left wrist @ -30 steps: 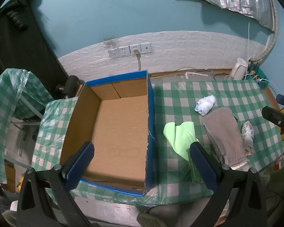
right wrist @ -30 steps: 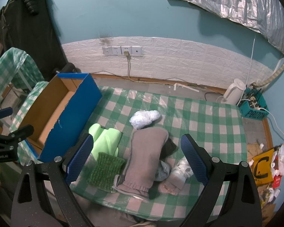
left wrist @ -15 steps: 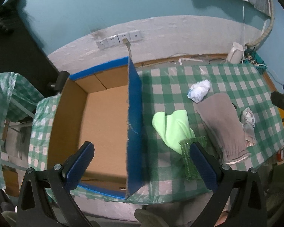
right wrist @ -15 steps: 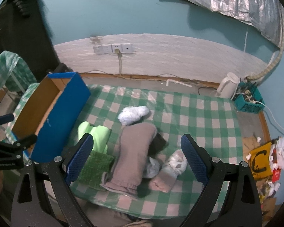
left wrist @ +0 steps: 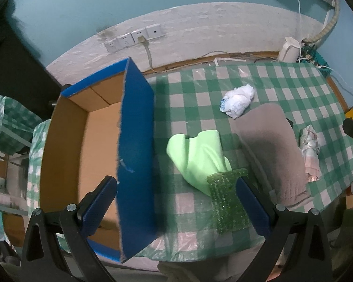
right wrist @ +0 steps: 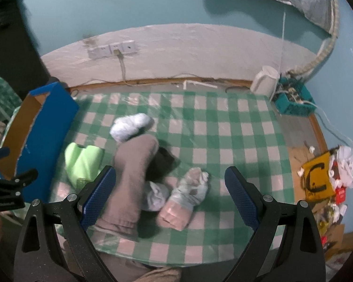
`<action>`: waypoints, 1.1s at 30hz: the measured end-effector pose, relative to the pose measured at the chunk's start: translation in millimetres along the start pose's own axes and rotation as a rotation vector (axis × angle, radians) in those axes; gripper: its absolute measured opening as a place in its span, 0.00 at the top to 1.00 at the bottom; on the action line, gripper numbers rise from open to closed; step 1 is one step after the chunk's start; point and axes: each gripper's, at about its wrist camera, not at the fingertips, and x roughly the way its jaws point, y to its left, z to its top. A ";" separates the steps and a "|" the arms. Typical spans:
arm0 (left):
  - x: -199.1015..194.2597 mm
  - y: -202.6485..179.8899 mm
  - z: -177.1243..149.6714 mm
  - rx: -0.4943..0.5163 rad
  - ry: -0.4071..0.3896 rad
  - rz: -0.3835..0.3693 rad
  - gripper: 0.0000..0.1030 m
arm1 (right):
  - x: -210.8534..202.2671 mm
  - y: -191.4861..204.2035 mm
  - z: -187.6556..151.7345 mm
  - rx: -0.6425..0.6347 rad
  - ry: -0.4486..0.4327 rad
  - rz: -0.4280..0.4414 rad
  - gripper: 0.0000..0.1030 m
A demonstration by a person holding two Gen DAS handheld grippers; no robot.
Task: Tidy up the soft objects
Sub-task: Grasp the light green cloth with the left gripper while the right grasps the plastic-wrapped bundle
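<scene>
A blue cardboard box [left wrist: 134, 145] with a bare brown inside stands on the left of the green checked table [left wrist: 200, 89]. To its right lie a light green cloth [left wrist: 197, 150], a dark green knitted piece [left wrist: 226, 199], a grey-brown towel [left wrist: 270, 145], a white crumpled cloth [left wrist: 237, 101] and a pale rolled sock [left wrist: 310, 145]. My left gripper [left wrist: 174, 199] hangs open above the box's right wall. My right gripper [right wrist: 170, 192] is open over the towel [right wrist: 134, 171], the rolled sock [right wrist: 188, 197] and a black item [right wrist: 162, 162]. The white cloth [right wrist: 131, 127] lies farther back.
A white brick wall strip with sockets [left wrist: 134, 37] runs behind the table. A white kettle [right wrist: 264, 80] and a teal basket of cables [right wrist: 291, 98] sit on the floor at the back right. Yellow and white litter [right wrist: 317, 178] lies right of the table.
Both grippers have come down closer to the table. The left one has shifted right, from over the box's inside to over its right wall. The soft things lie as before.
</scene>
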 end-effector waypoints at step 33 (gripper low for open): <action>111.7 -39.9 31.1 -0.025 0.223 -0.066 0.01 | 122.2 -43.7 -28.1 0.100 0.306 -0.066 0.14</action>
